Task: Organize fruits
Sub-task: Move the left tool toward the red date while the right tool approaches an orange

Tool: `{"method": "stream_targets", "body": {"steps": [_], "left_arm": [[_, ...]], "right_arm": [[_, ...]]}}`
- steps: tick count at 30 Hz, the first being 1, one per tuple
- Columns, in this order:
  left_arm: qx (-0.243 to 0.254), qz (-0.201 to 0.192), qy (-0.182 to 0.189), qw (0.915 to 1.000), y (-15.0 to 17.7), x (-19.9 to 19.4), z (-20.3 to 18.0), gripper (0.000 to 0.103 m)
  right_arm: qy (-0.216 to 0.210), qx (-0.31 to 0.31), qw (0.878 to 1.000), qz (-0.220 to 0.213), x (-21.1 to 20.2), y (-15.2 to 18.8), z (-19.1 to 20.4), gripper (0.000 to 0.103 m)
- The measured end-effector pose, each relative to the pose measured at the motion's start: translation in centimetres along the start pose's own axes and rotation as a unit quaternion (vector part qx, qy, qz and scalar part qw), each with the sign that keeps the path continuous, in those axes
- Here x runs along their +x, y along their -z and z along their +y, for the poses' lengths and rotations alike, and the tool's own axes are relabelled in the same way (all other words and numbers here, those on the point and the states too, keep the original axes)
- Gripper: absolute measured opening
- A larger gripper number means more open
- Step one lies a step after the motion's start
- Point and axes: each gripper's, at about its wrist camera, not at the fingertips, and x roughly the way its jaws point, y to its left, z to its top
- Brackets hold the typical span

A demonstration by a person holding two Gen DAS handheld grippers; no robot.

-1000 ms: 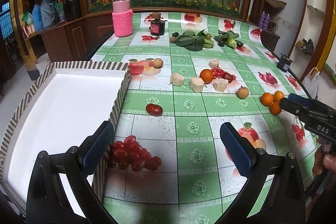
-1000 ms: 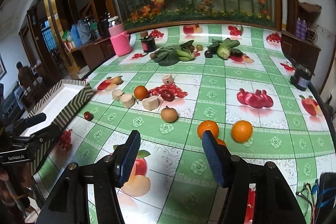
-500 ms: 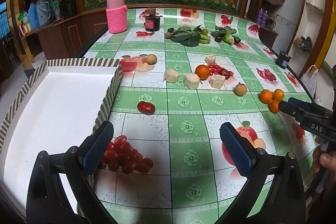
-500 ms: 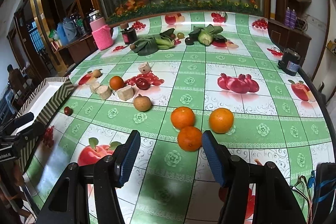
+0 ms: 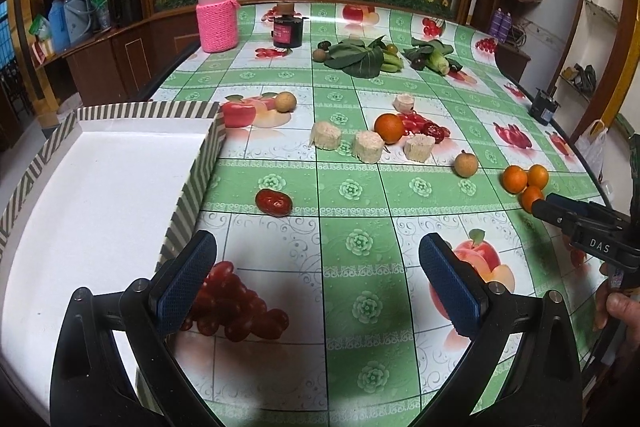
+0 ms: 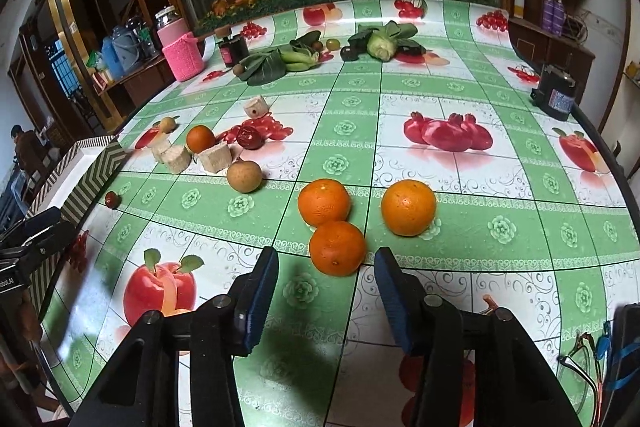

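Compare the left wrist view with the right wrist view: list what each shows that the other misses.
Left wrist only: the striped tray's white floor and the whole grape bunch beside the open left gripper.

Right wrist only: the nearest orange whole, just ahead of the open right gripper, and a person far left.

Both: the pink-sleeved bottle, the leafy greens and the three oranges.

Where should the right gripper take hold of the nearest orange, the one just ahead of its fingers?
Across its widest middle, coming straight on from the near side. The nearest orange is round, so any pair of opposite sides serves, and it already sits in line with the open right gripper. Another orange appears to touch it behind, so keep the pads on its left and right flanks, probably low.
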Motion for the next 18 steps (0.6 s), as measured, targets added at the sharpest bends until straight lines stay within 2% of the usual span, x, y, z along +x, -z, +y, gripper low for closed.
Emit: {"method": "stream_targets", "body": {"steps": [7,13,16,18], "left_arm": [[0.001,0.012,0.002,0.9999,-0.6,1.4,-0.1,0.103],[-0.013,0.029,0.004,0.9995,-1.4,3.0,0.5,0.102],[-0.021,0.034,-0.001,0.9992,-1.8,3.8,1.0,0.097],[-0.026,0.037,-0.003,0.999,-1.9,4.1,1.4,0.097]], "right_arm": [[0.006,0.002,1.0,0.007,1.0,-0.4,-0.3,0.047],[0.011,-0.007,1.0,0.01,1.9,-0.6,-0.2,0.039],[0.01,-0.008,1.0,0.01,2.0,-0.8,-0.3,0.037],[0.007,-0.007,1.0,0.008,2.0,-0.8,-0.5,0.037]]}}
